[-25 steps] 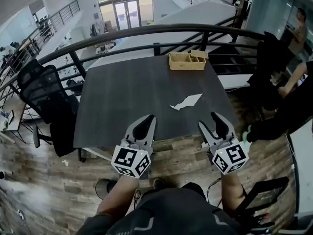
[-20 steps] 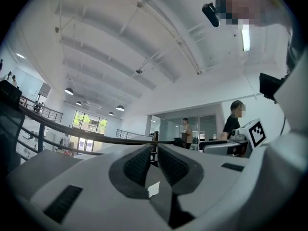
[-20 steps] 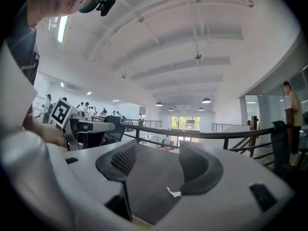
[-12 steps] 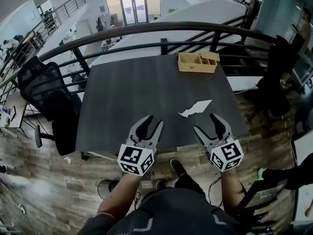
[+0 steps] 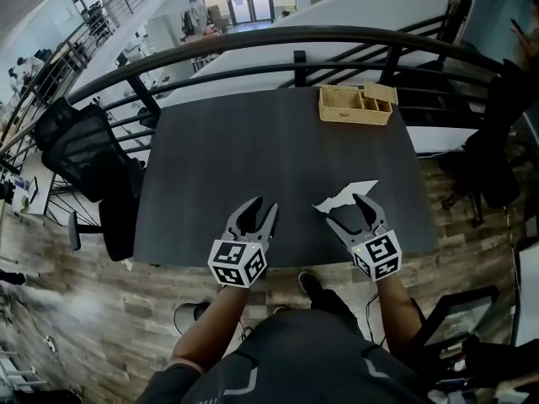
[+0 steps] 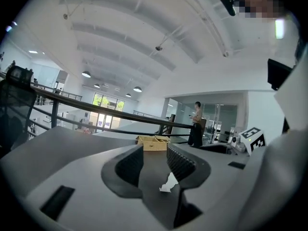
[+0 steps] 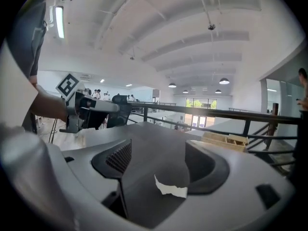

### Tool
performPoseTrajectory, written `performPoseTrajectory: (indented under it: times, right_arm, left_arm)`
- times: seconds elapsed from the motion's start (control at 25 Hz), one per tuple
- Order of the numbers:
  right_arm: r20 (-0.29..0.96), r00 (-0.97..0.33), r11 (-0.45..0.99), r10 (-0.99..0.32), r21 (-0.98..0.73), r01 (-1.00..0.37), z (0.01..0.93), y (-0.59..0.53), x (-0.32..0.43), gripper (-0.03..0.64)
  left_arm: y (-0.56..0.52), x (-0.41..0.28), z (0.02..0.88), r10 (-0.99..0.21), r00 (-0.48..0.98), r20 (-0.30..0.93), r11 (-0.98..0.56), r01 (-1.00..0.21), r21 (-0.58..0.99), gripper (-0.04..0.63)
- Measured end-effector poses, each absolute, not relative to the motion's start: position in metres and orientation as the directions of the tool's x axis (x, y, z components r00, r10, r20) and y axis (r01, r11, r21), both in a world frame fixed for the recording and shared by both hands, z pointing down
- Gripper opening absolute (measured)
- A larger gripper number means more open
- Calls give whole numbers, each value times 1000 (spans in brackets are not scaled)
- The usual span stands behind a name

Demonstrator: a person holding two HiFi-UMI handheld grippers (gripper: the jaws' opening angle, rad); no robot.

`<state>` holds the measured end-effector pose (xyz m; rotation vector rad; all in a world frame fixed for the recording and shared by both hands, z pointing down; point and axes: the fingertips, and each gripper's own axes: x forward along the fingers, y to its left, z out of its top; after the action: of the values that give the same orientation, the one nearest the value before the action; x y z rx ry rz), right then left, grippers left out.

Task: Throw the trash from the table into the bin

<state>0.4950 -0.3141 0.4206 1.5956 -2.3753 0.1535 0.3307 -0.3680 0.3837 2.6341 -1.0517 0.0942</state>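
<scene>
A torn white paper scrap [image 5: 345, 195] lies on the dark table [image 5: 253, 141], right of the middle near the front edge. My right gripper [image 5: 345, 209] hovers just short of it, jaws opening wide, and nothing is pressed between the pads. In the right gripper view the scrap [image 7: 171, 186] shows low between the jaws. My left gripper [image 5: 263, 204] is over the table's front edge, left of the scrap, its jaws opening and empty. In the left gripper view the scrap [image 6: 168, 183] appears ahead, by the right jaw. No bin is in view.
A wooden divided box [image 5: 354, 103] stands at the table's far right corner. A black railing [image 5: 295, 45] curves behind the table. A black office chair [image 5: 80, 154] stands to the table's left. A person [image 6: 196, 129] stands far off beyond the railing.
Both grippers have moved forward and down, from over the floor to over the table's near edge. Both sets of jaws have spread wider. The right gripper now sits close to the scrap.
</scene>
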Motion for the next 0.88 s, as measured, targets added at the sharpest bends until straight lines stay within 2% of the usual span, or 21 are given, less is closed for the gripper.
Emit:
performPoseTrajectory:
  times: [0.12,0.2,0.32,0.36,0.44,0.8,0.84,0.88]
  right_arm:
    - [361,-366,408,-858,44,-912,469,-337,504,336]
    - [404,-376,420,-834,22,-907,499,-347,505,336]
    - [460,-392,450,-797,18,-893,531,-354,500,336]
    - [477,-394,460,-785,24,-888,540,-357,499,336]
    - [515,-393,471,-762,25,-882,557,-364,498,336]
    - [613,-404,547,-679,56,-835,620,-389,490,331]
    - [621,-400,550,-674,61,-833,626,-390,490,323]
    - [628,-395,553,-671,67,-831,631,-390,490,268]
  left_arm:
    - [-387,341,409,-674,708,211,-666,-706,242,153]
    - [-397,344,427,-677,695,242,-653,-719,238,115]
    - [-405,347,451,-659,688,304,-632,-726,271,100]
    - [-408,348,458,-654,683,325,-621,-730,286,85]
    - [-415,348,473,-643,675,363,-592,-738,323,12]
    - [-422,354,507,-639,633,436,-551,-773,314,11]
    - [-421,354,509,-639,627,445,-548,-778,308,11]
    - [-420,352,512,-641,618,455,-541,-784,304,11]
